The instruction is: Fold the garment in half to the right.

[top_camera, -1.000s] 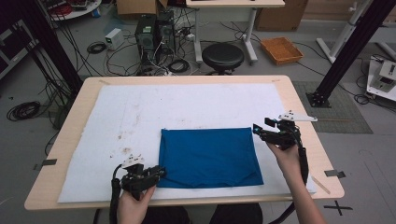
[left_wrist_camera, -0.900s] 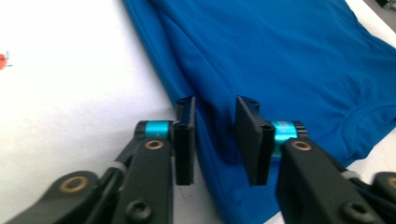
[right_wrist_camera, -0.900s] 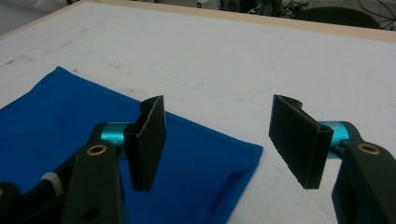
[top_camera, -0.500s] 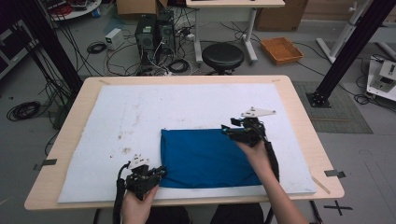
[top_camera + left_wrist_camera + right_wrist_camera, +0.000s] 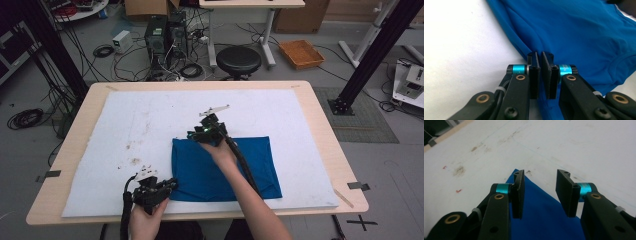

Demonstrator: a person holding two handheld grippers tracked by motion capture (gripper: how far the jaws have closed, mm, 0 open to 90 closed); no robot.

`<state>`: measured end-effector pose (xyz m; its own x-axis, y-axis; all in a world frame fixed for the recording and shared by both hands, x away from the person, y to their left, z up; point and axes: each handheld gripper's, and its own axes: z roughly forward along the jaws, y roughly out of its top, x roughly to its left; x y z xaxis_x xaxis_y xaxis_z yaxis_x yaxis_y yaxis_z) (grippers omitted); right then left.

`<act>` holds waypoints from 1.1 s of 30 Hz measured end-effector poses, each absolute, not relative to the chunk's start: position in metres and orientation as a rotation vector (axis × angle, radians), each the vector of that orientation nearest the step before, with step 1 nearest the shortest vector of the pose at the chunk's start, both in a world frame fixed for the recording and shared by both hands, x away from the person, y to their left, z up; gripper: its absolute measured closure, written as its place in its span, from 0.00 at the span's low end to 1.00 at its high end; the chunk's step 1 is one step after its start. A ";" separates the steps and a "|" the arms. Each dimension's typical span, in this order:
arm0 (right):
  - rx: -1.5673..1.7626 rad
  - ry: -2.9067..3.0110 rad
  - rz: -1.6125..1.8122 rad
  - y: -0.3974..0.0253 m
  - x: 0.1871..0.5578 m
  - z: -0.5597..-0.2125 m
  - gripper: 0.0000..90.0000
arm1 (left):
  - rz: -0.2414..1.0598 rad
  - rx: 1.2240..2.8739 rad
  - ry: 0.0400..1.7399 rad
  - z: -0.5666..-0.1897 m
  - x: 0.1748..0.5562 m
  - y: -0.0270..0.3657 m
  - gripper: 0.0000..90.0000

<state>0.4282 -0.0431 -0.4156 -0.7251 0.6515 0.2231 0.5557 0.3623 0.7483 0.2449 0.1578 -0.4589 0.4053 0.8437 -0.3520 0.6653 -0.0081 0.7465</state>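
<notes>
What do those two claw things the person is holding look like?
Both are black. The left claw has two flat black plates, each fixed to a shiny turquoise ring, with brass-coloured rivets on its black links. The right claw matches it. In the high view a thick black cable trails along the forearm, and a grey three-cornered plate sits on top. The forearms are bare, no sleeves.

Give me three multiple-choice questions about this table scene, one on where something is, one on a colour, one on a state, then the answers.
1. Where is the right claw?
A. over the blue cloth's far left corner
B. by the stool
C. off the table

2. What colour is the folded cloth?
A. red
B. blue
C. green

3. How do the left claw's jaws stand?
A. wide open
B. nearly together at the cloth's edge
C. gripping a cable

Answers: 1 A, the right gripper view shows the corner between the open jaws. 2 B, plain in every view. 3 B, the left gripper view shows a thin gap.
</notes>
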 end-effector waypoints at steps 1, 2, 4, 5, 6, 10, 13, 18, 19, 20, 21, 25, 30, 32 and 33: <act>1.111 2.511 1.281 -0.035 0.431 -0.418 0.69 | 0.242 1.733 1.321 -0.459 0.245 0.158 0.94; 1.101 2.513 1.269 -0.027 0.432 -0.420 0.70 | 0.240 1.730 1.323 -0.459 0.245 0.158 0.94; 1.104 2.533 1.244 -0.014 0.435 -0.423 0.70 | 0.237 1.728 1.321 -0.459 0.245 0.158 0.94; 1.097 2.545 1.230 -0.008 0.437 -0.425 0.71 | 0.237 1.728 1.320 -0.459 0.245 0.159 0.94; 1.090 2.555 1.220 -0.002 0.438 -0.427 0.72 | 0.236 1.728 1.319 -0.460 0.245 0.159 0.94; 1.048 2.583 1.153 0.018 0.439 -0.429 0.74 | 0.234 1.730 1.316 -0.460 0.245 0.159 0.94; 1.026 2.596 1.106 0.027 0.440 -0.432 0.75 | 0.233 1.732 1.312 -0.460 0.245 0.159 0.94; 0.993 2.609 1.034 0.033 0.444 -0.439 0.87 | 0.234 1.731 1.311 -0.460 0.245 0.159 0.94; 0.974 2.611 1.026 0.032 0.445 -0.439 0.89 | 0.239 1.729 1.314 -0.460 0.245 0.159 0.94; 0.959 2.613 1.013 0.032 0.445 -0.439 0.93 | 0.243 1.733 1.313 -0.460 0.245 0.159 0.94; 0.948 2.614 1.009 0.031 0.445 -0.439 0.96 | 0.242 1.733 1.311 -0.460 0.245 0.159 0.94; 0.952 2.606 1.045 0.029 0.443 -0.434 0.97 | 0.242 1.735 1.310 -0.460 0.245 0.159 0.94; 0.950 2.593 1.091 0.026 0.441 -0.426 0.98 | 0.245 1.740 1.304 -0.458 0.244 0.159 0.94; 0.952 2.592 1.104 0.024 0.441 -0.424 0.98 | 0.248 1.738 1.296 -0.457 0.243 0.159 0.94; 0.955 2.594 1.115 0.022 0.441 -0.423 0.98 | 0.251 1.742 1.289 -0.456 0.243 0.159 0.94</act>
<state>0.4408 0.0219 -0.4230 -0.7829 0.6143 0.0983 0.4941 0.5179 0.6983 0.2426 0.1594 -0.4558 0.4299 0.8367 -0.3393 0.6481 -0.0242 0.7612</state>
